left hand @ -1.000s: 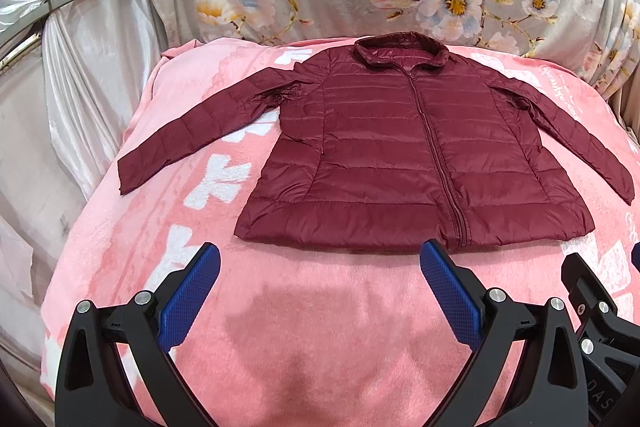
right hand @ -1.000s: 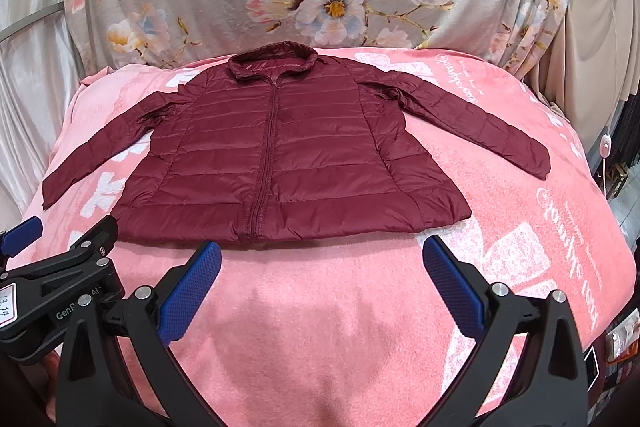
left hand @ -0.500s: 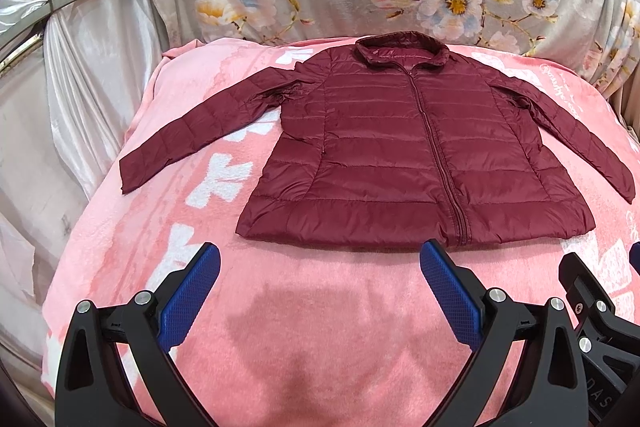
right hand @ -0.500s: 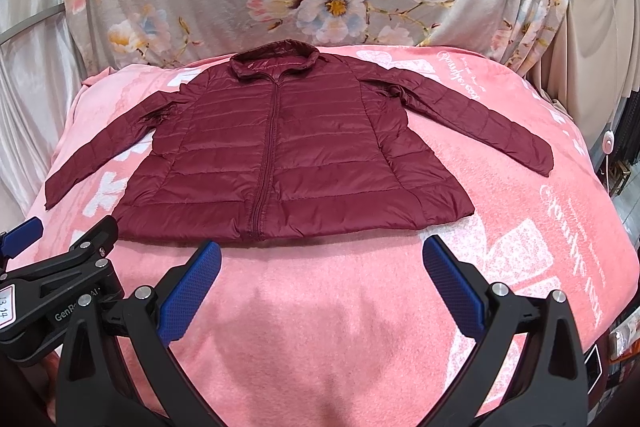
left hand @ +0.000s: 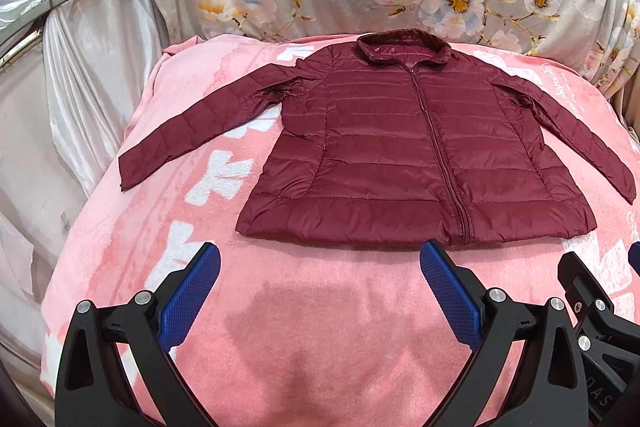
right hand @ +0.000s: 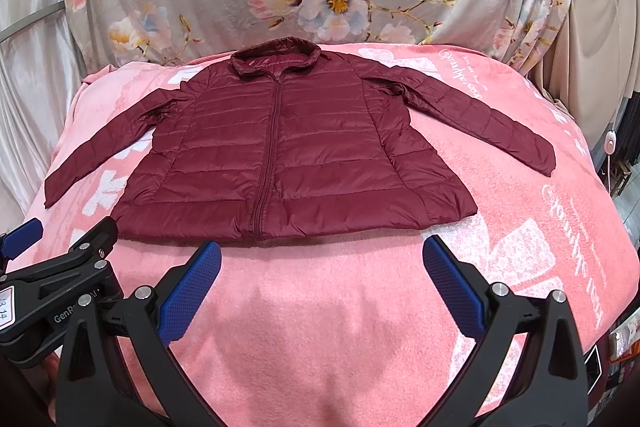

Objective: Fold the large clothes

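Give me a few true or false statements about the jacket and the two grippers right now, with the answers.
1. The maroon puffer jacket lies flat with both sleeves spread out. True.
2. The jacket is unzipped and open. False: its front zipper is closed.
3. The left hand-held gripper is clamped on the hem. False: it is open, short of the hem, holding nothing.
4. The right hand-held gripper is open. True.
5. The jacket rests on a pink blanket. True.
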### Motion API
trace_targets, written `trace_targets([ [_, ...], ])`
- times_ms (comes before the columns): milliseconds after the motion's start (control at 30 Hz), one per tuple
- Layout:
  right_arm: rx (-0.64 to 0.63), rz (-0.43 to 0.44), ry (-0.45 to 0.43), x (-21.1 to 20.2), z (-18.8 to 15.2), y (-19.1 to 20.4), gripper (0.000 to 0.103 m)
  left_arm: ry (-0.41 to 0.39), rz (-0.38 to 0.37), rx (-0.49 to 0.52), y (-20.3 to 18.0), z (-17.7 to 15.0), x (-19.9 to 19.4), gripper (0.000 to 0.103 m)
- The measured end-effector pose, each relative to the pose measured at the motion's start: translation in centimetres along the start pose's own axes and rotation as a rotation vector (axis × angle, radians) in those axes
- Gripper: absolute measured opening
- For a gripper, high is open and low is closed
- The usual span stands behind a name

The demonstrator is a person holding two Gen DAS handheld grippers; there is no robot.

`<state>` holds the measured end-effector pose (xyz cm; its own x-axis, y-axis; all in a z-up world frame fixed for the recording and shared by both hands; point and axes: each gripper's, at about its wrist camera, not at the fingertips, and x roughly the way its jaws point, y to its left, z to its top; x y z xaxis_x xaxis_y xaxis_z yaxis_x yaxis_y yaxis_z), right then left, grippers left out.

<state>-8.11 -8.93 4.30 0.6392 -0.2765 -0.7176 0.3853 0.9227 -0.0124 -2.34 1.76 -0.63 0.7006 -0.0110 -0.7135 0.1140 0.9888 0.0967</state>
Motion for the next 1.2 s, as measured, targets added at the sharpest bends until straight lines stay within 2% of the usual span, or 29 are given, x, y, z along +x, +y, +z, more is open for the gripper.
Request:
trace_targets([
  [500,0.009,0.009,0.006,1.0,0.1,0.4,0.098,0.011,0.015,-0.005,0.4,0.3,1.0,0.097],
  [800,0.028,0.062,0.015,2.8,1.0,-1.5,0.098,0.047,0.031,-0.028,0.1,1.1,3.2,0.093],
  [1000,0.127,0.048,0.010,6.5,3.1,-6.3,0.098,0.069,0.040,-0.058,0.6,1.9,5.8,0.089],
  [1200,0.282,-0.057,-0.042,11.4,6.6,-15.6,0.098,0.065,0.055,-0.087,1.4,3.5,8.3,0.089],
])
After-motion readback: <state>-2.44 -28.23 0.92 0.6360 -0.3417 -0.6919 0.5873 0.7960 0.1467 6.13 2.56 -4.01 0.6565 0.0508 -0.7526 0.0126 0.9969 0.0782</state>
